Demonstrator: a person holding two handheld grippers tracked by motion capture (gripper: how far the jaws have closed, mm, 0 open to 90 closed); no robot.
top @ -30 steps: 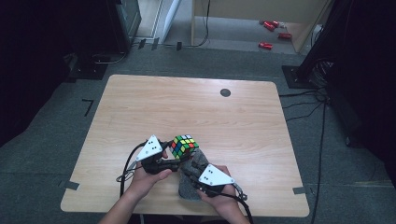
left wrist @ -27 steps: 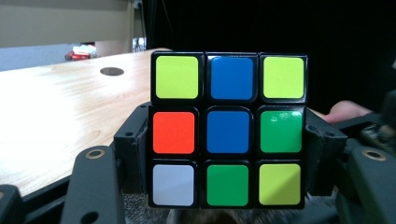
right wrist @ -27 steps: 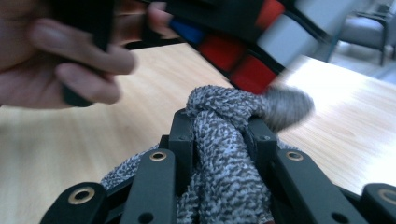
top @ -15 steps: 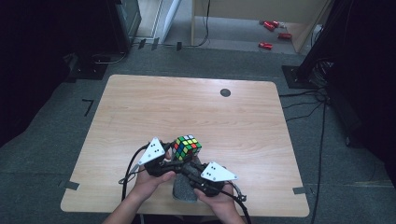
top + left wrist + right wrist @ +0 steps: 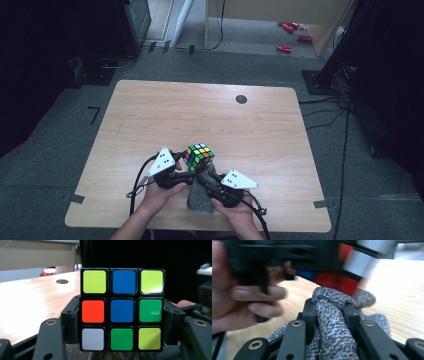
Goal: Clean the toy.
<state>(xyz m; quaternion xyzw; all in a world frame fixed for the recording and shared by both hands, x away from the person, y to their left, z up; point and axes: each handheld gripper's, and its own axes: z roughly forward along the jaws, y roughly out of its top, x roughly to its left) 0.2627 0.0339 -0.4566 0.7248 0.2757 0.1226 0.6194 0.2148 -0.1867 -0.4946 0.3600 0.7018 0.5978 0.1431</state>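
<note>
While the left gripper [image 5: 186,161] clamps the puzzle cube [image 5: 198,156] from both sides, its two black jaws press on the cube's middle layer, as the left gripper view shows: one pad on the orange sticker's side, the other on the green sticker's side. The cube [image 5: 122,310] sits square to that camera, with its face upright and its rows level — top row yellow-green, blue, yellow-green; middle row orange, blue, green; bottom row white, green, yellow-green. A cube has no long axis to speak of; in the high view one corner edge faces the person and a mostly white face is turned up.

The right gripper [image 5: 329,308] is clenched on a bunched grey knitted cloth [image 5: 332,322], whose fold pokes up between the jaws and out past their tips. In the right gripper view the cloth's rounded end meets the underside of the cube [image 5: 337,281], which is blurred there — red and blue stickers can be made out.

From above, the cube is held at the near middle of the wooden table [image 5: 150,115], between the two hands, with the cloth [image 5: 200,197] hanging just beneath and toward the person. Farther off, a small dark round disc [image 5: 241,99] is set in the tabletop near the far edge.
</note>
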